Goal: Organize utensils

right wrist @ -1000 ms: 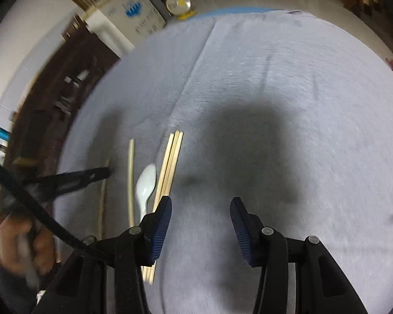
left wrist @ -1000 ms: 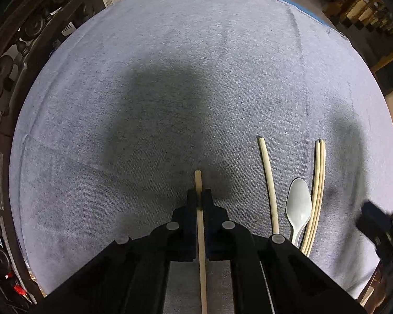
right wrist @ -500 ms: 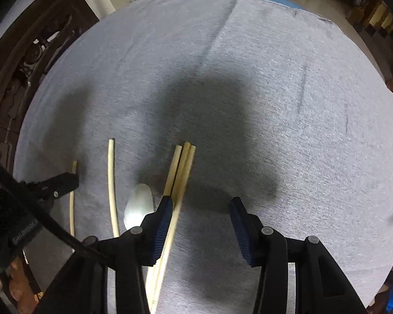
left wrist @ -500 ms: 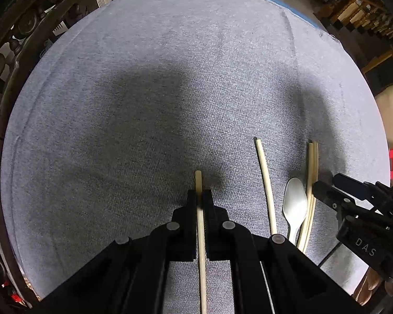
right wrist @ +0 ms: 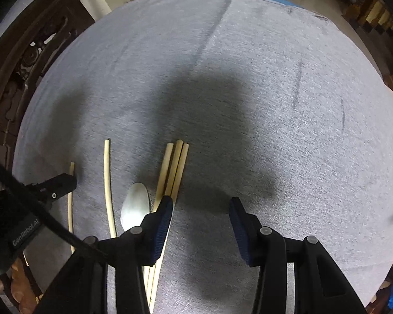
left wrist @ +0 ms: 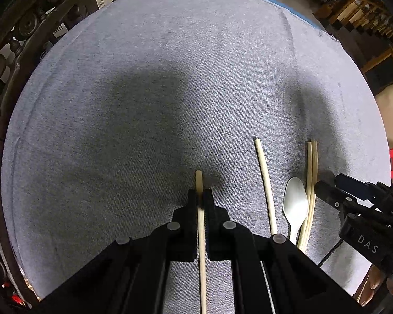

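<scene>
Grey tablecloth (left wrist: 144, 104) (round table) – left tool (left wrist: 202, 196) clamped on chopstick (left wrist: 201, 235); right tool (right wrist: 200, 209) apart, empty.

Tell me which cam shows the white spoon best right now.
Left wrist view. The white spoon lies with its whole bowl and upper handle clear between the lone chopstick and the chopstick bundle. In the right wrist view the spoon shows only its bowl; the right gripper finger covers the handle.
</scene>
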### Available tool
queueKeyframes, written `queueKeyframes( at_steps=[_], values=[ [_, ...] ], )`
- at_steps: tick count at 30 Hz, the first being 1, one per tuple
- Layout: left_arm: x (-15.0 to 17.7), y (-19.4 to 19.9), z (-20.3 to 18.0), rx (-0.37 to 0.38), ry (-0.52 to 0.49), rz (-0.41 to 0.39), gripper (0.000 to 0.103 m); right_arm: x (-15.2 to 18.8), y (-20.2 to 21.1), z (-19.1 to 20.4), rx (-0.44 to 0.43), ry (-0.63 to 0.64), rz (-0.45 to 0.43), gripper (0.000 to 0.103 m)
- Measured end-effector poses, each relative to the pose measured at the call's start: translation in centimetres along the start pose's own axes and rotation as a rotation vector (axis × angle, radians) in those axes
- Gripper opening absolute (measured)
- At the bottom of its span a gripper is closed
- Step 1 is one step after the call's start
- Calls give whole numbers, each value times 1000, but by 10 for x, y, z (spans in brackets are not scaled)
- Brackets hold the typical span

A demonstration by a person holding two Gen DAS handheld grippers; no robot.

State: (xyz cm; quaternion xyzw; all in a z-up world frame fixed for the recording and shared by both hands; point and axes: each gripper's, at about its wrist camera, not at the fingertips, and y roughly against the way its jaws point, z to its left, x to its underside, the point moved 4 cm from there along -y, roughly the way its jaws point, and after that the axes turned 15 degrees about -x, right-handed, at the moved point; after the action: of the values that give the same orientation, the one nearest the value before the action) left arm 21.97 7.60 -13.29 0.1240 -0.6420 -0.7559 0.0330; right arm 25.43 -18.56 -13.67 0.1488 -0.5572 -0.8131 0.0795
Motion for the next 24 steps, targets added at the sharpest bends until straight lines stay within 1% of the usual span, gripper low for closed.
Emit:
queueKeyframes(
  at_steps=[5,6,7,8,11,12,16,18,21,23,24],
  values=[
    [1,6,-6,-3,1,0,6,-8,-11,22,23,29,22,49],
    [1,6,-6,-4,1,0,6,-10,-15,28,46,35,27,48],
    [1,6,-6,-3,1,0,6,-11,-20,31,63,38,42,43],
    [1,6,-6,-3,2,1,6,-12,-20,35,72,45,38,41],
    [0,5,-6,5,1,0,6,-10,-21,30,32,10,23,40],
    [1,4,-6,7,2,1,6,-9,-18,26,-4,-18,-1,40],
    [0,3,-6,3,-2,-5,6,-5,-16,17,-21,-28,5,40],
    [0,3,-5,8,-2,-5,6,-5,-10,10,-33,-36,-20,40],
    [0,3,-5,10,0,-3,6,-11,-9,3,-20,-38,-13,40],
    [1,3,-5,8,-2,-5,6,-15,-9,1,-25,-49,-38,39],
    [0,3,-5,8,-2,-5,6,-21,-3,-1,-43,-56,-51,39]
  ],
)
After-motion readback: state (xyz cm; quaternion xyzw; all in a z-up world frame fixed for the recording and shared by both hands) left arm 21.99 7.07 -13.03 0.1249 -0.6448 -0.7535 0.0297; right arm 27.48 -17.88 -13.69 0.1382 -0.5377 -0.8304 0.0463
